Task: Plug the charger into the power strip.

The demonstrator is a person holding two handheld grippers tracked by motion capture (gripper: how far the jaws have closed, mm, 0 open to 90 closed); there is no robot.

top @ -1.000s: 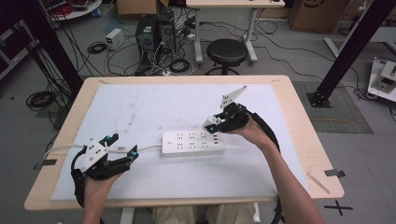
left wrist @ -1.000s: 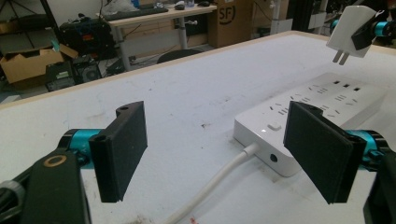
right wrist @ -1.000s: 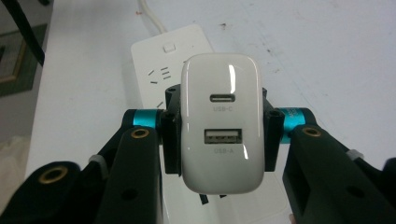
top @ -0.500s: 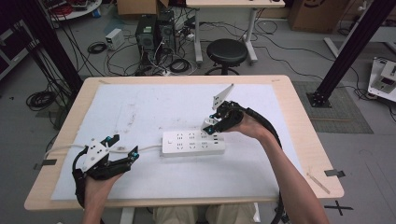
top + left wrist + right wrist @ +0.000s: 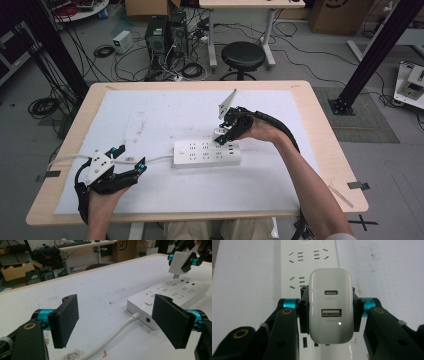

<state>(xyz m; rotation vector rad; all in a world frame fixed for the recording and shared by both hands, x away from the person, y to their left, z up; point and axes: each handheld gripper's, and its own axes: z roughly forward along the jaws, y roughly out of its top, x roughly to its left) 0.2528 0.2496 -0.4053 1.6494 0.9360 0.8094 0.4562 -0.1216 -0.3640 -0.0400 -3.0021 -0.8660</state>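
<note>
**Charger held over the strip**

At the near left of the worktop (image 5: 310,100) my left gripper (image 5: 131,167) rests low on the white mat (image 5: 150,115), its fingers (image 5: 65,320) spread wide with nothing between them. Through that gap, in the left gripper view, I see the white cord (image 5: 112,336) running along the mat into the end of the power strip (image 5: 170,293).

Middle of the mat, the power strip (image 5: 206,153) lies flat, long side toward me, its cord (image 5: 65,160) leading off leftward past my left gripper.

Over the strip's right part my right gripper (image 5: 223,136) is tipped downward, its fingers (image 5: 303,308) pinching a white USB charger (image 5: 330,306) by its two sides. In the right gripper view the charger's back faces me, a USB-C port above a USB-A port, with the strip's sockets (image 5: 298,256) beyond it. From the left gripper view the charger (image 5: 178,263) hangs just above the strip, its prongs pointing down and apart from the socket face.
</note>
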